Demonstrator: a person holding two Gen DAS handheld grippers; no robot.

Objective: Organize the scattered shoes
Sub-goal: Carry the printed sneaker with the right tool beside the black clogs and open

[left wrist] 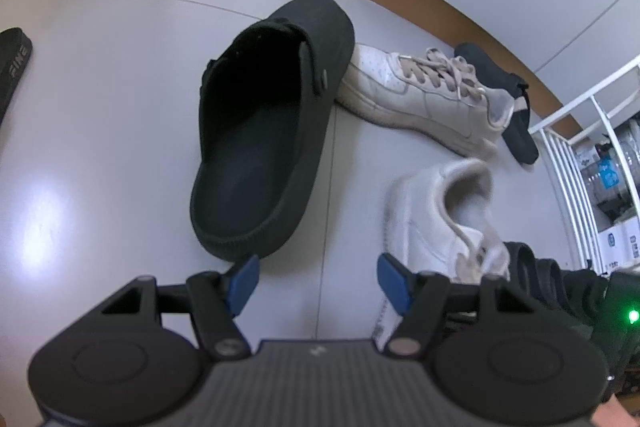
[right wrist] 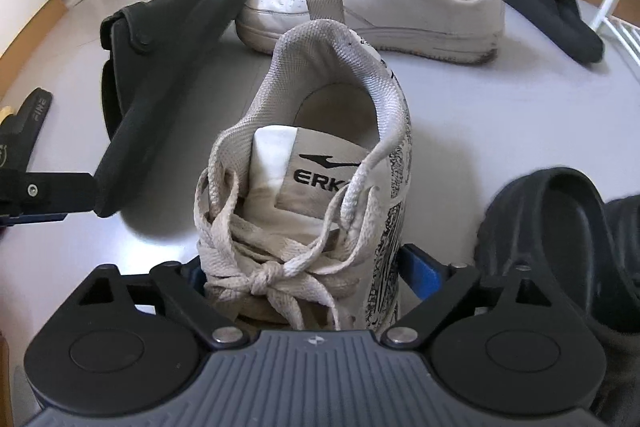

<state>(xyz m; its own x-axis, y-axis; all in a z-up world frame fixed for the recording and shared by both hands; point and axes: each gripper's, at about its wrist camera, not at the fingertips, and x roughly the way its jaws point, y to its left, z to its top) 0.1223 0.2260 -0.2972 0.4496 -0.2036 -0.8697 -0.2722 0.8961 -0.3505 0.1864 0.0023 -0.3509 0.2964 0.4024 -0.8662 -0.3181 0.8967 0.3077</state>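
Left wrist view: the left claw [left wrist: 318, 281] hangs released over the pale grey floor [left wrist: 100, 107], the black foam clog [left wrist: 272, 131] just beyond it. Right wrist view: the right claw [right wrist: 304, 275] straddles the white laced sneaker [right wrist: 320, 167]; whether its pads press cannot be told.

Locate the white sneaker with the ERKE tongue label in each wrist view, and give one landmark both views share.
Left wrist view: the ERKE sneaker sits lower right, heel up, right of the black clog.
Right wrist view: it fills the centre, laces between the right gripper fingers.
Shared landmark: the other white sneaker lying behind it.
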